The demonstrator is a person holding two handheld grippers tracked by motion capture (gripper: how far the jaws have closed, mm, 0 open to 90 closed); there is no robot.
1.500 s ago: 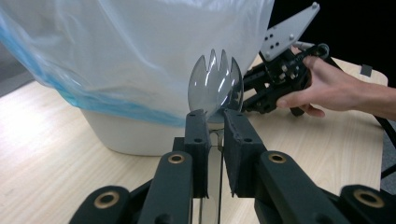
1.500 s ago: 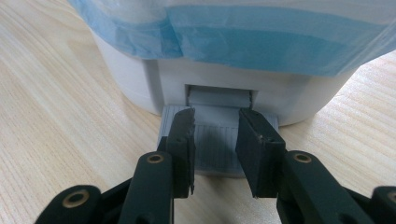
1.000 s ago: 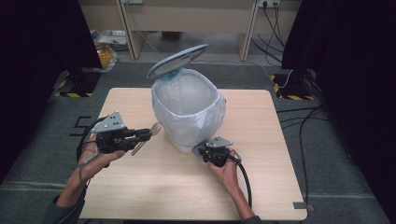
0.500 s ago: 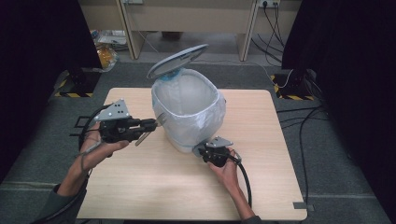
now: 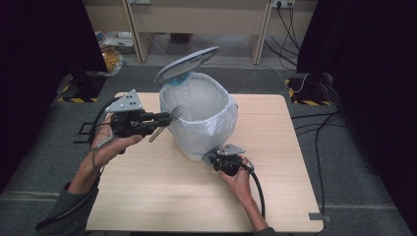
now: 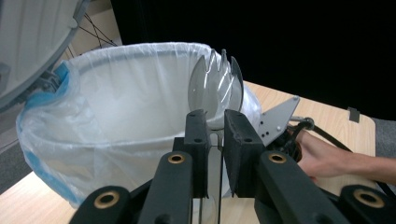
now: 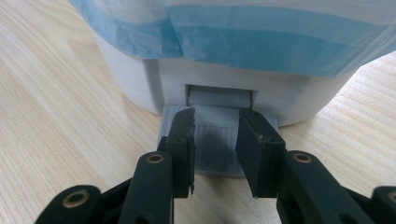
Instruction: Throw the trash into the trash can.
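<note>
Clear plastic spork (image 6: pixel 215 91), glossy, tined bowl: pinched at the neck by the left gripper (image 5: pixel 162 118), long axis level, tines toward 3 o'clock over the bin (image 5: pixel 196 118) rim, thin crinkly liner. Right gripper (image 5: pixel 212 158) jaws pressed together on the ribbed grey pedal (image 7: pixel 217 140), bin's 6 o'clock.

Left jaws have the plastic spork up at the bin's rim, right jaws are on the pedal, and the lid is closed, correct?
Not quite: the lid is open, tilted up behind the bin, as the high view shows. The spork and the pedal are as you say.
</note>
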